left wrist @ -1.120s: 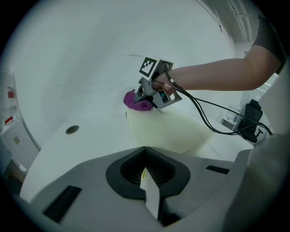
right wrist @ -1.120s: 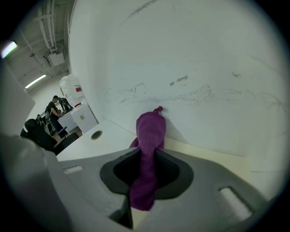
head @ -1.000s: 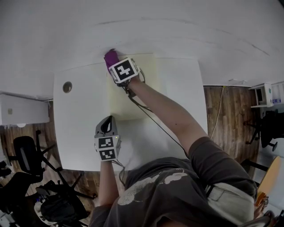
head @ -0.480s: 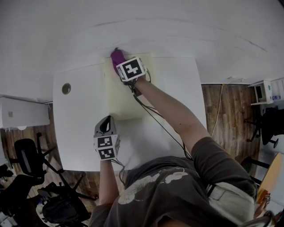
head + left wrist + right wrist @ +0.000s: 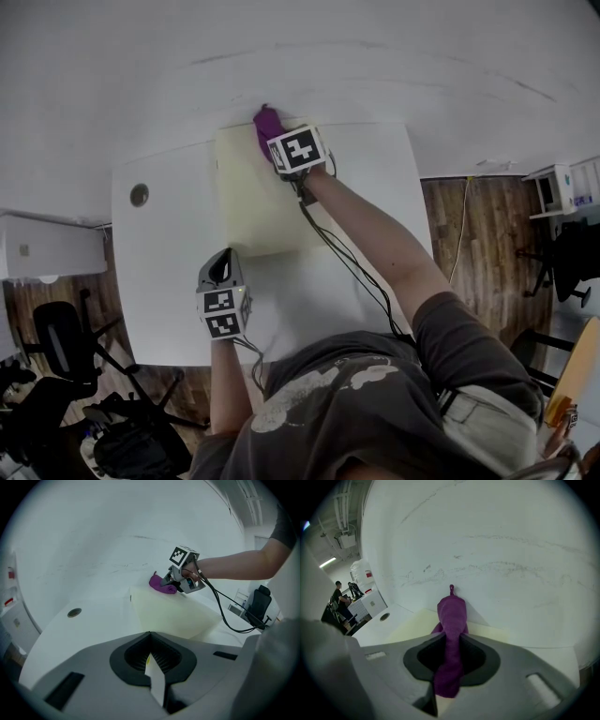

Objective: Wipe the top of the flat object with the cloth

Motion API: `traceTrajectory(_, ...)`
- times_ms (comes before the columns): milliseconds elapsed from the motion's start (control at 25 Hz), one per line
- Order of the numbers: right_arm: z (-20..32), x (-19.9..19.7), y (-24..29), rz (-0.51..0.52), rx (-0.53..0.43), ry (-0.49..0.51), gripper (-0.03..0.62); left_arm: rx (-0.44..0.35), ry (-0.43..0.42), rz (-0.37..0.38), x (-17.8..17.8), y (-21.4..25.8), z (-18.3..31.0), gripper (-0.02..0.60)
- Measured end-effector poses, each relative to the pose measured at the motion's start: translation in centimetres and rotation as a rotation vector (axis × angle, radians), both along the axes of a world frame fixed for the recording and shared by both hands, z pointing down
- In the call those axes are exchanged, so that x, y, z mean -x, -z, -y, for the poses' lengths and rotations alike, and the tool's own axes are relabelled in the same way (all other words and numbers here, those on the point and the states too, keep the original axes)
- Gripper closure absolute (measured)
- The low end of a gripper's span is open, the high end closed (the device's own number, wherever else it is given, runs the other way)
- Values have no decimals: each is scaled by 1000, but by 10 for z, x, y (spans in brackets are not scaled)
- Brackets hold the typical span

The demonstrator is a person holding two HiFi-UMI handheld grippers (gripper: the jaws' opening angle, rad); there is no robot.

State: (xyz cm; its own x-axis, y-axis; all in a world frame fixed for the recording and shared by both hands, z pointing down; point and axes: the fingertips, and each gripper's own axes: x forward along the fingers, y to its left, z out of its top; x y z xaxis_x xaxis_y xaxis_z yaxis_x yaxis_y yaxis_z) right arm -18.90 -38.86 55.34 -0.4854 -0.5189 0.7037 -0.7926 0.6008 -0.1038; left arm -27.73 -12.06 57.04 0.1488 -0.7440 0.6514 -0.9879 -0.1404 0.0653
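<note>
A pale yellow flat pad [image 5: 255, 197] lies on the white table [image 5: 164, 272], its far edge near the wall. My right gripper [image 5: 278, 139] is shut on a purple cloth [image 5: 267, 122] and holds it on the pad's far edge, right of the middle. In the right gripper view the cloth [image 5: 451, 620] runs out from between the jaws over the pad [image 5: 415, 624]. My left gripper [image 5: 223, 257] is shut, nothing in it, just in front of the pad's near edge. The left gripper view shows pad [image 5: 176, 613], cloth [image 5: 162, 584] and right gripper [image 5: 174, 579] ahead.
A white wall [image 5: 300, 56] rises directly behind the table. A round cable hole [image 5: 139, 195] sits at the table's far left. A black cable [image 5: 347, 267] trails from the right gripper along the arm. An office chair [image 5: 56, 394] and a white cabinet [image 5: 47, 248] stand left of the table.
My right gripper has slid to the right along the pad's far edge, dragging the purple cloth with it. The left gripper has stayed where it was.
</note>
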Motion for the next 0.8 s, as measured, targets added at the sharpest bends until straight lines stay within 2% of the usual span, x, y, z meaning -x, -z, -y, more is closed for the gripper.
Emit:
traceTrajectory(240, 3, -32, -1, 9, -7, -58, 520, 35, -17, -25, -4, 1, -1, 584)
traceTrajectory(800, 9, -84, -1, -17, 5, -149, 520, 43, -33, -30, -5, 2, -2, 584)
